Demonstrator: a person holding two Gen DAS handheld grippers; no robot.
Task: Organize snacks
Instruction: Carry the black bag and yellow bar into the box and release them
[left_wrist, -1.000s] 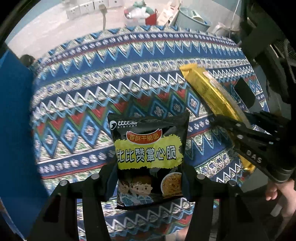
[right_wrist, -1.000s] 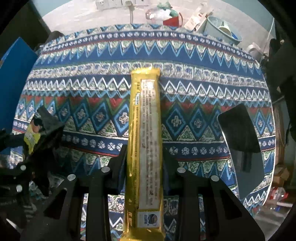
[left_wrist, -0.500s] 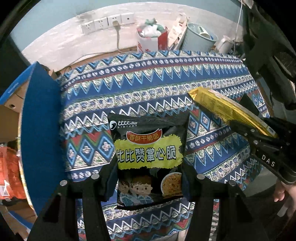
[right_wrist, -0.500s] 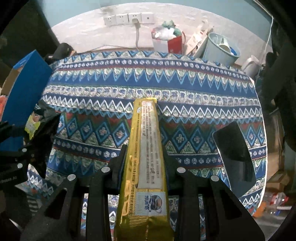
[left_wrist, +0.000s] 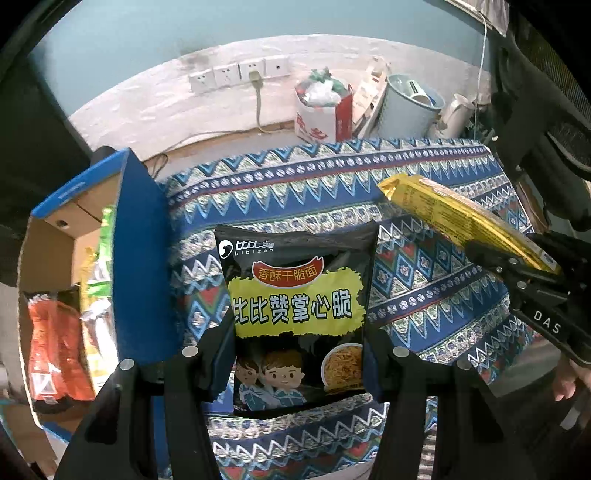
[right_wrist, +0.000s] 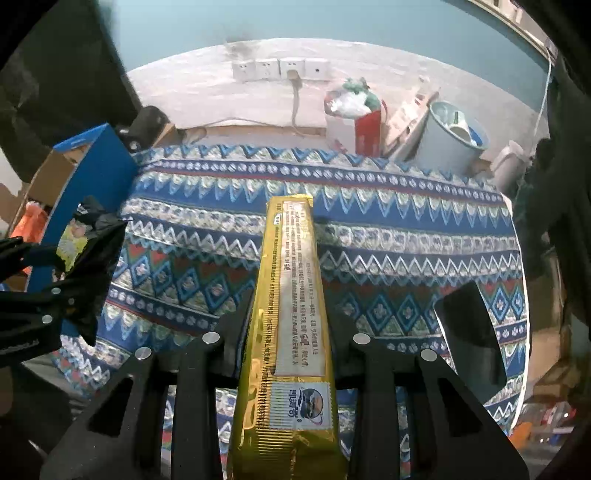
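- Left gripper (left_wrist: 299, 354) is closed tight on a black noodle snack bag (left_wrist: 295, 295), one finger on each side of the bag's lower half. Bag is held up in the air above the table w/ the patterned cloth (left_wrist: 314, 192).
- Right gripper (right_wrist: 288, 325) is squeezed shut on a long gold cookie pack (right_wrist: 291, 295). Pack sticks out past the fingers, also up over the cloth.
- In the left view the gold pack is to the right of the black bag, not touching it.
- Blue cardboard box (left_wrist: 136, 258) stands open at the left edge of the table. Inside: an orange snack bag (left_wrist: 55, 350) & a green-yellow one (left_wrist: 99, 280).
- A flat black thing (right_wrist: 469, 332) lies on the cloth at the right.
- Behind the table: wall sockets (right_wrist: 280, 68), a red & white bag (right_wrist: 354, 125), a pale blue bucket (right_wrist: 450, 136).
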